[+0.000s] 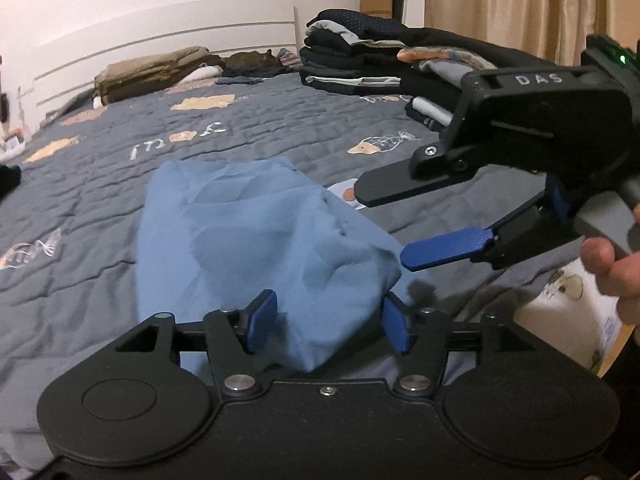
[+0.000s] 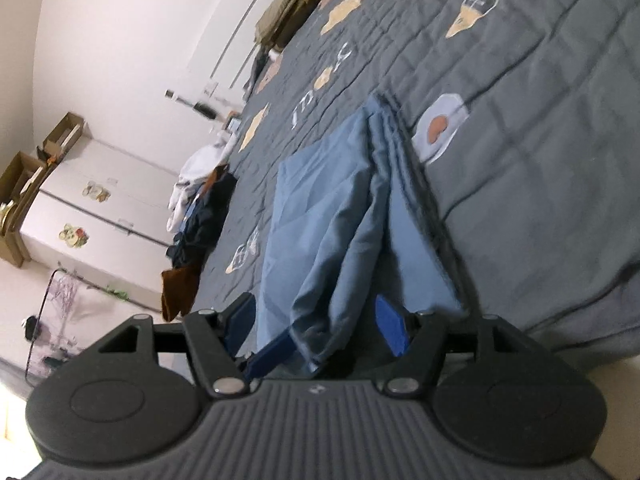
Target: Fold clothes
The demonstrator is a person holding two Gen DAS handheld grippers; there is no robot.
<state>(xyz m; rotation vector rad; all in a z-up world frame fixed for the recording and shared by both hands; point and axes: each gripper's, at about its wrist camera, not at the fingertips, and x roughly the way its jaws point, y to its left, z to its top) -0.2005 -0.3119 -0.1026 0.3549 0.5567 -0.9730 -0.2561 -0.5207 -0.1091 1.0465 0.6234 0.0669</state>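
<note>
Light-blue fabric garment (image 1: 256, 240) on grey quilted bed (image 1: 100, 208); left hand-held gripper (image 1: 328, 320) and right hand-held gripper (image 1: 384, 228) both gape, gripping nothing; only the right view shows white drawers (image 2: 100, 216).

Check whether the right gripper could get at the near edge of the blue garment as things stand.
Probably yes. The right gripper hangs open just beside the blue garment on the bed, with nothing between them. In its own view, the cloth already lies between the open jaws. The left gripper is open too.

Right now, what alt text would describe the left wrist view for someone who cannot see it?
A light blue cloth garment lies crumpled on a grey quilted bedspread, between the open left gripper below and the open right gripper reaching in from the right. Stacked dark folded clothes sit behind.
</note>
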